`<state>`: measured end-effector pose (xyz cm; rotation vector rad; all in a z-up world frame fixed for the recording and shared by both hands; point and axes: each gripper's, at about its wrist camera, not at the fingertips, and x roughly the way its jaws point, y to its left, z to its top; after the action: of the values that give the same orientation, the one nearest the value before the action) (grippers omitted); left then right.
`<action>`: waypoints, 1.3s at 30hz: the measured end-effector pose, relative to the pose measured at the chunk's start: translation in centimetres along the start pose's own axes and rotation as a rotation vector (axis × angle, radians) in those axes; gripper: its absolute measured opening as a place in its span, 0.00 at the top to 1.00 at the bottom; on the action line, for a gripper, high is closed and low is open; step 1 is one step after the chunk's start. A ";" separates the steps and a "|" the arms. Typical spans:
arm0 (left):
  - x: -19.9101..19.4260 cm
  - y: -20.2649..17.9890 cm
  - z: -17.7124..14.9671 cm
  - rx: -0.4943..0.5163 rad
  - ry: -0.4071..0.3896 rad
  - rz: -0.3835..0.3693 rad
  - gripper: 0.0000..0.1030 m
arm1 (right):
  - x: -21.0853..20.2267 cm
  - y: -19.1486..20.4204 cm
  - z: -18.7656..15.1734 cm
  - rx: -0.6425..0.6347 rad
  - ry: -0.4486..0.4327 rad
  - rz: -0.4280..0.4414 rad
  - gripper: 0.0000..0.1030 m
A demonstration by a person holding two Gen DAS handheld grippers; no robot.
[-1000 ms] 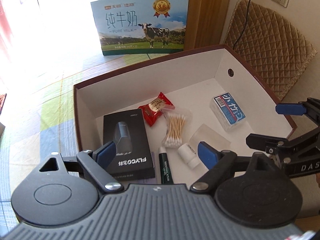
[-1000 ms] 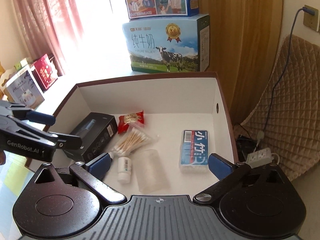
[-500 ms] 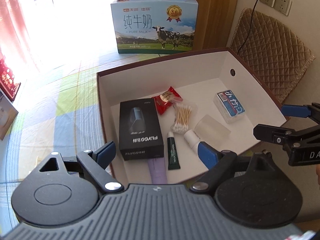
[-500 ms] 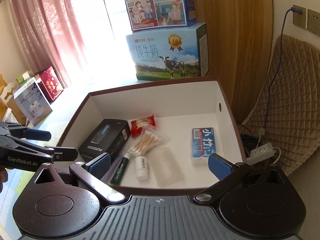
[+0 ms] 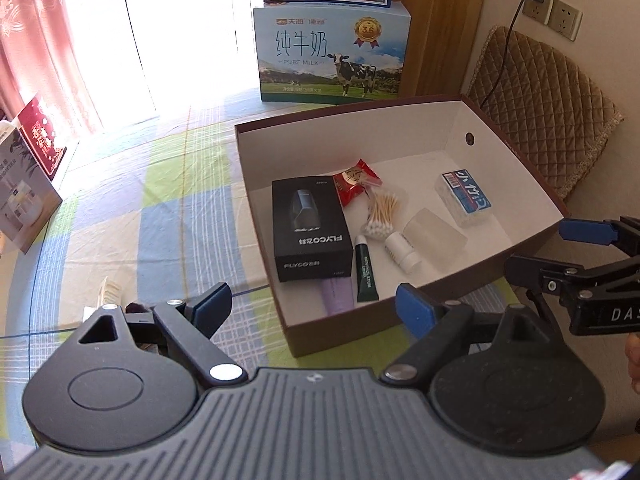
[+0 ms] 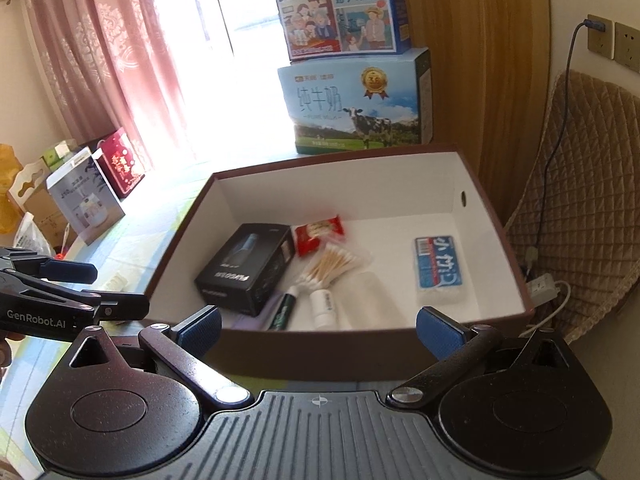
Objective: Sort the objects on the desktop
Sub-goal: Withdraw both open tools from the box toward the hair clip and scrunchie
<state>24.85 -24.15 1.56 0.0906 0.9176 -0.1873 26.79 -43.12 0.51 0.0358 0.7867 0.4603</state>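
From the left wrist view, the left claw [image 5: 314, 310] is hanging empty with its pads spread wide apart, just short of the near wall of the brown box [image 5: 400, 322]. Ahead of it, inside the box, are lying the black shaver carton [image 5: 308, 228], the green tube [image 5: 366, 274], the small white bottle [image 5: 402, 252], the cotton swabs [image 5: 382, 214], the red sachet [image 5: 354, 182] and the blue-labelled case [image 5: 466, 198]. Just beyond the left pad, a white ridged item [image 5: 106, 292] is sitting on the checked counter [image 5: 152, 220], outside the box; what it is I cannot tell. That looks like the piece left to sort, so the claw should swing left, drop low and straddle it squarely before closing.

From the right wrist view, the right claw [image 6: 320, 330] is likewise gaping and empty, hovering before the box's near wall. It should be keeping clear of the left claw's path and avoid nudging the box.
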 end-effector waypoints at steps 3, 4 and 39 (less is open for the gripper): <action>-0.7 0.7 -0.7 -0.006 -0.001 0.002 0.16 | -0.2 1.0 -0.4 0.000 0.004 0.008 0.02; -0.9 1.0 -0.9 -0.008 -0.001 0.003 0.16 | -0.3 1.4 -0.6 -0.001 0.006 0.009 0.02; -4.8 16.3 -12.1 -0.164 0.107 0.108 0.16 | 4.9 17.2 -6.9 -0.009 0.159 0.157 0.02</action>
<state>15.80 -5.66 -1.95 -0.0021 1.0286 -0.0063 18.41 -26.59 -4.31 0.0540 0.9417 0.6213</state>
